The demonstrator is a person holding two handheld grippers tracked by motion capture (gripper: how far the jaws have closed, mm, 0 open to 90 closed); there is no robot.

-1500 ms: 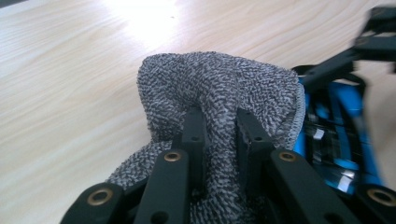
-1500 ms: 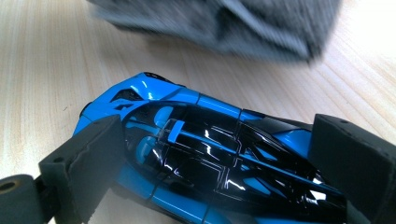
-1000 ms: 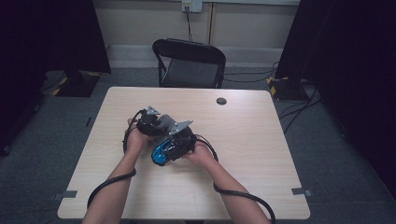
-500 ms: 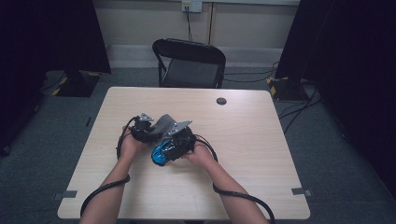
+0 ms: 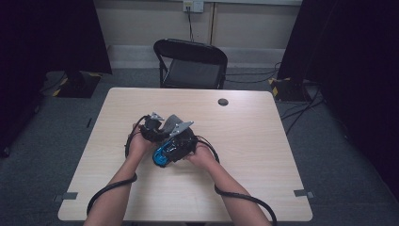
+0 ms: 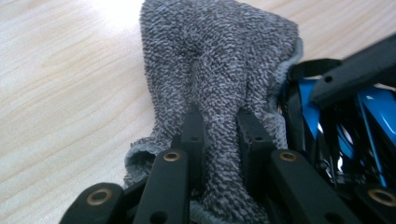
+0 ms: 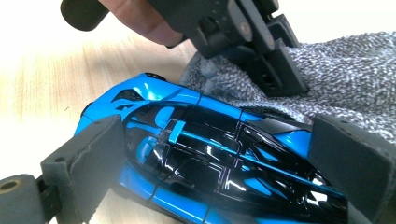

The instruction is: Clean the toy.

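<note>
A shiny blue and black toy car lies lengthwise between the jaws of my right gripper, which is shut on it. From above, the car sits low over the table's middle under the right gripper. A grey terry cloth is pinched between the jaws of my left gripper. Those jaws have just been closing on it. The cloth bunches up against the car's far end, where the left gripper meets it. The car's underside is hidden.
The light wooden table has bare room on every side of the hands. A small black round disc lies near its far edge. A black folding chair stands behind the table. Cables trail off the front edge.
The left gripper has shifted slightly and closed in on the grey cloth beside the car. The right hand and the car have stayed in place.
</note>
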